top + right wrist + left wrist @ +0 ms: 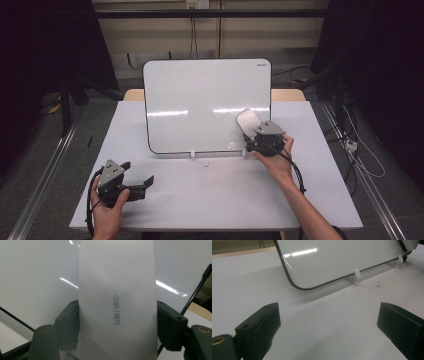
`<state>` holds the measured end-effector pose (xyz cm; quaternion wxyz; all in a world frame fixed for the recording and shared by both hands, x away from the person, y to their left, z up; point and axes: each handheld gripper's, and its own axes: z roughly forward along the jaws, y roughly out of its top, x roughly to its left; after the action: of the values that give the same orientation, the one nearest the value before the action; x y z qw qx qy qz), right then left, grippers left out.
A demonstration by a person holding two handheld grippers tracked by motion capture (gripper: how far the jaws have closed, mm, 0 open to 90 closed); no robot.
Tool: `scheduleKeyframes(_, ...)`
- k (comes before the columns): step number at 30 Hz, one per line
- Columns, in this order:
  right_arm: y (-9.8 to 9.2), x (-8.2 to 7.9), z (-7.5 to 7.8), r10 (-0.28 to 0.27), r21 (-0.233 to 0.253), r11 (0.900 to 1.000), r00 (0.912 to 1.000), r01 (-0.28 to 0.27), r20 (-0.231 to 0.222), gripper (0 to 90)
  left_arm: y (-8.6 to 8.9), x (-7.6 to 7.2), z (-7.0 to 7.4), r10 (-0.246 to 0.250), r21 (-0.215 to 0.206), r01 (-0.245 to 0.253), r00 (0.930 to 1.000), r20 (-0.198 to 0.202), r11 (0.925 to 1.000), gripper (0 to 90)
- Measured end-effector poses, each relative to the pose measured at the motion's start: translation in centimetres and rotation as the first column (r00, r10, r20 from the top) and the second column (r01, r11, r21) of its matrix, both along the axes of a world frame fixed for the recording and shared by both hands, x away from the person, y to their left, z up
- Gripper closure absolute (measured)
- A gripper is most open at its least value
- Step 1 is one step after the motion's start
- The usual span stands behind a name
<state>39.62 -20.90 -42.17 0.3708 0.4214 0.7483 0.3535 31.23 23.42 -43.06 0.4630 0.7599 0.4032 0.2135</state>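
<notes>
The right gripper [254, 131] clamps a white whiteboard eraser [116, 302] by its sides, its face against the lower right of the propped whiteboard [200, 100], seemingly for wiping, while the left gripper [134, 181] rests spread and empty on the table [210, 195].

Cut off by the top and right edges in the left gripper view: whiteboard [332, 262], upper part out of frame. Hidden behind the eraser [116, 302] at frame centre in the right gripper view: the inner faces of the black jaws. Cropped at top and bottom edges: eraser ends. Too small to read in the high view: logo [262, 64], upper right corner of the board.
</notes>
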Motion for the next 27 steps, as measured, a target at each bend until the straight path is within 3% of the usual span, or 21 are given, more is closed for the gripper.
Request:
scheduleKeyframes(8,-0.4,0.0,0.3,0.010,0.060,0.998,0.9999,-0.009,-0.014,18.9,0.0,-0.1,-0.1,-0.002,-0.006,0.002,1.0000,-0.005,1.0000,4.9)
scheduleKeyframes(15,-0.3,0.0,0.6,0.015,0.077,0.997,0.9999,-0.014,-0.007,10.8,0.1,0.1,-0.2,-0.006,0.002,0.006,0.9999,-0.014,1.0000,4.9)
scheduleKeyframes(27,-0.9,-0.1,1.1,0.031,0.162,0.986,0.9990,-0.025,-0.032,7.5,0.1,0.4,-0.2,-0.006,-0.004,0.006,0.9999,-0.011,1.0000,4.9)
